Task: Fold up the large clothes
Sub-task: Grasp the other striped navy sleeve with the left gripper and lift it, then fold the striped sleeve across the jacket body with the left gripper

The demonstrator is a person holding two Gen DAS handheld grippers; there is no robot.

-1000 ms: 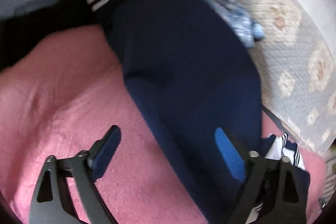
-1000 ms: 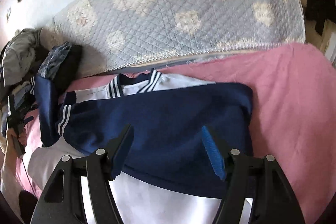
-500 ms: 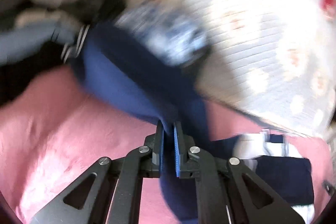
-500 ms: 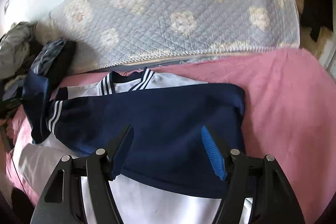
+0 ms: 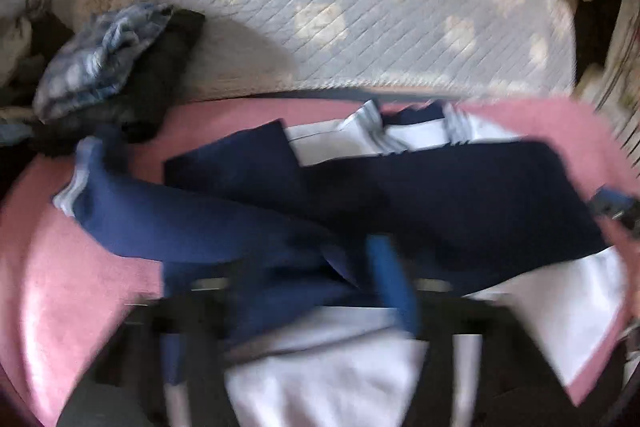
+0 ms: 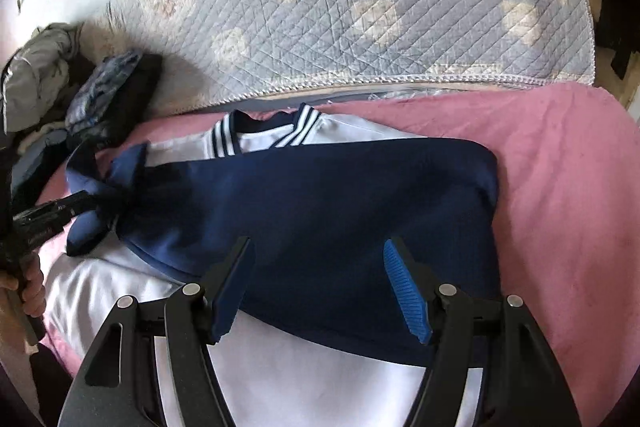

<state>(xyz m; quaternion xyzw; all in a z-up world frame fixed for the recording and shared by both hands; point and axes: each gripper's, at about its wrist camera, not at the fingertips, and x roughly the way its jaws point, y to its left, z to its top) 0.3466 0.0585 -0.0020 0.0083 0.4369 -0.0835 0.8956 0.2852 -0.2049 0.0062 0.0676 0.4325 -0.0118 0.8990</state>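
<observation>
A white jacket with navy sleeves and a striped collar lies flat on a pink blanket. One navy sleeve is folded across its chest. My right gripper hovers open just above that sleeve, nothing between its pads. The other navy sleeve stretches in from the left and drapes over my blurred left gripper. Its jaws are opening, wide apart, with sleeve cloth lying loose between them. In the right wrist view the left gripper sits at the bunched sleeve end.
A quilted grey-blue floral mat lies behind the blanket. A heap of dark and patterned clothes is piled at the back left. A person's hand holds the left tool at the left edge.
Half a second ago the left gripper was shut on the navy sleeve. It has swung the sleeve rightward over the jacket, and its jaws now stand apart. The right gripper has stayed in place.
</observation>
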